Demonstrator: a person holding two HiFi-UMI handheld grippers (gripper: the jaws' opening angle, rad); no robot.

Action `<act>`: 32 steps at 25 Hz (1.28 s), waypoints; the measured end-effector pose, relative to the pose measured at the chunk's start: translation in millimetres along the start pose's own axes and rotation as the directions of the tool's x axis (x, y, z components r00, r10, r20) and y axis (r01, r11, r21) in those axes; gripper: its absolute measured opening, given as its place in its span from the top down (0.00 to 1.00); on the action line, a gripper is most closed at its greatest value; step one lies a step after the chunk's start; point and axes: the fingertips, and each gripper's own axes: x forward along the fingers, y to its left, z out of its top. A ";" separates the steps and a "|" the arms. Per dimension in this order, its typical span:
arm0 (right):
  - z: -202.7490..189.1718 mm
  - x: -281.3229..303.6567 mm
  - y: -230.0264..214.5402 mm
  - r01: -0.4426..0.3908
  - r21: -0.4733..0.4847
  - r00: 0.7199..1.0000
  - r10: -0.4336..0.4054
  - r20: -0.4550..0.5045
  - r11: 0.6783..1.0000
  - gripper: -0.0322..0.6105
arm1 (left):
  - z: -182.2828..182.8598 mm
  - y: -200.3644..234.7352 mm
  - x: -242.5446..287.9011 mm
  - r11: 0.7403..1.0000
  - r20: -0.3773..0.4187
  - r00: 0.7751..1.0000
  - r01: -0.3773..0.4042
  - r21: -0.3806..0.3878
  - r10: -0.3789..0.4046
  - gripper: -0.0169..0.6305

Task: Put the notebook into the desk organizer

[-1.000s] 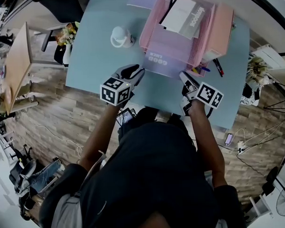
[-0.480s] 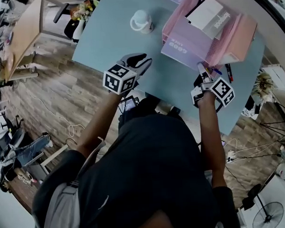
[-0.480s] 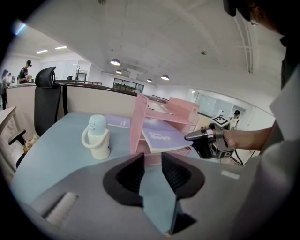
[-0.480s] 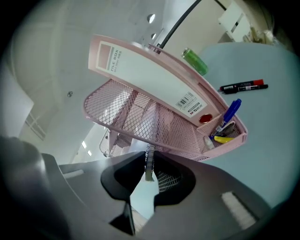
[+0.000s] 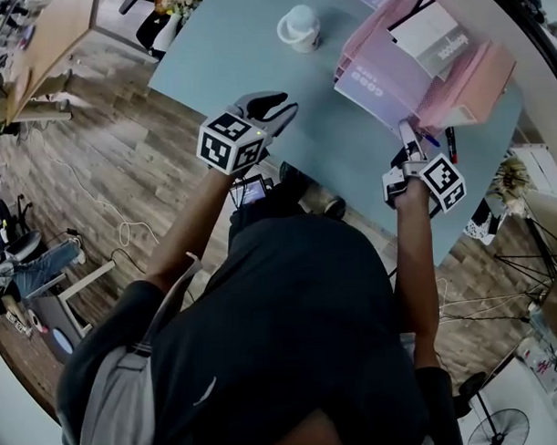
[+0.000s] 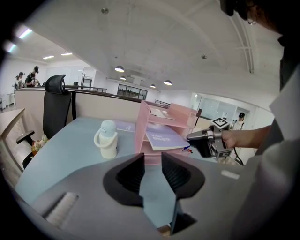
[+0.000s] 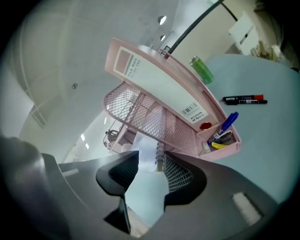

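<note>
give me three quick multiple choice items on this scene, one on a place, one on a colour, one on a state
1. Where is the notebook?
A) flat on the table by the cup
B) on a shelf of the organizer, sticking out
C) on the floor

2. What colour is the organizer?
A) pink
B) green
C) black

3. How do the left tongs stand?
A) shut on the notebook
B) shut on a pen
C) open and empty

Answers:
1 B: the notebook lies on a shelf with its front edge past the frame.
2 A: its walls and mesh are pink in every view.
3 C: the jaws stand apart with only the table showing between them.
</note>
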 end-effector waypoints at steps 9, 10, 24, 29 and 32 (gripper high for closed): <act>-20.6 -45.8 45.8 -0.100 -0.121 0.994 0.095 -0.048 0.988 0.72 | 10.5 -14.1 -44.1 0.999 0.067 0.997 -0.026 0.046 0.023 0.73; -22.3 -51.5 54.7 -0.116 -0.147 0.993 0.110 -0.054 0.982 0.72 | 11.8 -17.2 -50.1 0.998 0.077 0.997 -0.029 0.049 0.025 0.73; -37.8 -132.1 214.0 -0.424 -0.556 0.905 0.364 -0.222 0.715 0.72 | 18.3 -60.1 -112.2 0.987 0.174 0.981 -0.105 0.122 0.082 0.73; -41.1 -159.3 241.8 -0.457 -0.651 0.887 0.365 -0.283 0.607 0.74 | 22.1 -69.9 -125.2 0.982 0.206 0.973 -0.135 0.132 0.106 0.73; -41.5 -170.1 248.6 -0.442 -0.716 0.893 0.336 -0.298 0.540 0.77 | 24.2 -75.3 -126.4 0.981 0.223 0.968 -0.146 0.125 0.116 0.73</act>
